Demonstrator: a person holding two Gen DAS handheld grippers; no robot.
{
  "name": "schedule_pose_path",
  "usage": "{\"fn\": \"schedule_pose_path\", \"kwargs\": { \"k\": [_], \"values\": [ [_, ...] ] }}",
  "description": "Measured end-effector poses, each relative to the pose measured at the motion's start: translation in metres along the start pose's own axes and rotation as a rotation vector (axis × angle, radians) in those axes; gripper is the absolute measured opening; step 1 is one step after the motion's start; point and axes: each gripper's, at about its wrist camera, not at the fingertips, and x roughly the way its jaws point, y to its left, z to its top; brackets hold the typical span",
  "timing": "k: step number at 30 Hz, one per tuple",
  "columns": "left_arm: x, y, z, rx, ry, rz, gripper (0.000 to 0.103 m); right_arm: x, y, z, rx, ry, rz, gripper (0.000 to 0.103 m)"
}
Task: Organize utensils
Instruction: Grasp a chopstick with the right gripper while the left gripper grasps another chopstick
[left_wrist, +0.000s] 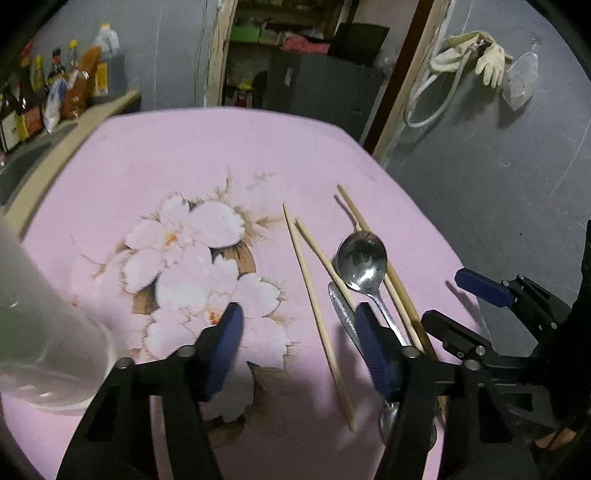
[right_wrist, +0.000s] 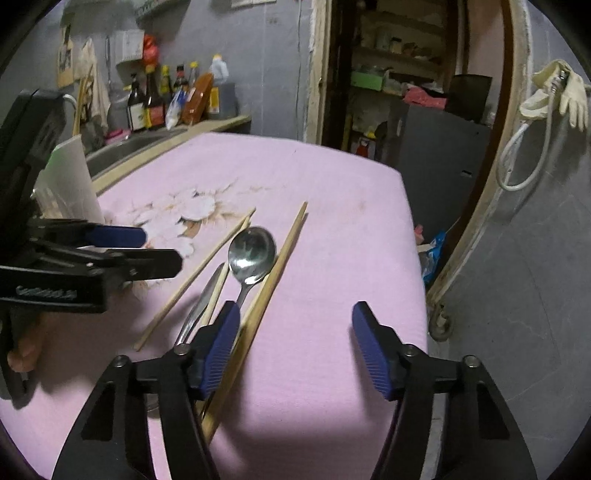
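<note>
Hovering over a bench draped in a pink cloth (left_wrist: 155, 155) printed with pale flowers, both black tools with blue ribbed pads stand partly open and grip nothing. No earlier view is at hand, so only their present stance can be told.

In the left wrist view, the left tool (left_wrist: 299, 347) has bare pink cloth between its pads. Its right pad sits over the handle of a shiny steel spoon (left_wrist: 362, 260), whose bowl lies at about one o'clock from the tool, facing up. A second dull metal handle (left_wrist: 341, 306) lies just left of that pad; what kind of utensil it is I cannot tell. Four pale wooden chopsticks lie around the spoon: a loose pair (left_wrist: 314, 295) at twelve o'clock, crossing near their far tips, and a closer-set pair (left_wrist: 391, 277) running under the spoon's right side. A translucent white plastic container (left_wrist: 44, 314) stands at nine o'clock, at the cloth's left edge.

In the right wrist view, the right tool (right_wrist: 295, 347) also has only cloth in its gap. Its left pad rests over the closer-set chopsticks (right_wrist: 280, 258), though contact is unclear. The spoon (right_wrist: 253, 254) lies at eleven o'clock. The left tool (right_wrist: 147, 254) enters from nine o'clock.
</note>
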Motion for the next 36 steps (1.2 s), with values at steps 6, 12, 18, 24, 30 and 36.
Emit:
{"fn": "schedule_pose_path", "kwargs": {
  "k": [6,12,18,24,30,36],
  "values": [
    [0.017,0.004,0.012,-0.003,0.051,0.006,0.032,0.014,0.002,0.006,-0.015,0.053,-0.01,0.051],
    [0.03,0.005,0.026,-0.01,0.088,0.02,0.024,0.028,0.002,0.015,-0.035,0.084,-0.048,0.048],
    [0.04,0.005,0.04,-0.019,0.122,0.019,0.017,0.035,-0.014,0.027,0.018,0.101,-0.05,0.024],
    [0.044,0.001,0.045,-0.008,0.146,0.018,0.013,0.053,-0.029,0.043,0.075,0.138,-0.025,0.022],
    [0.049,0.0,0.053,-0.011,0.188,0.006,0.01,0.077,-0.032,0.065,0.092,0.192,-0.007,0.022],
    [0.048,0.005,0.053,-0.053,0.218,-0.024,0.002,0.087,-0.03,0.071,0.11,0.237,0.018,0.006]
  ]
}}
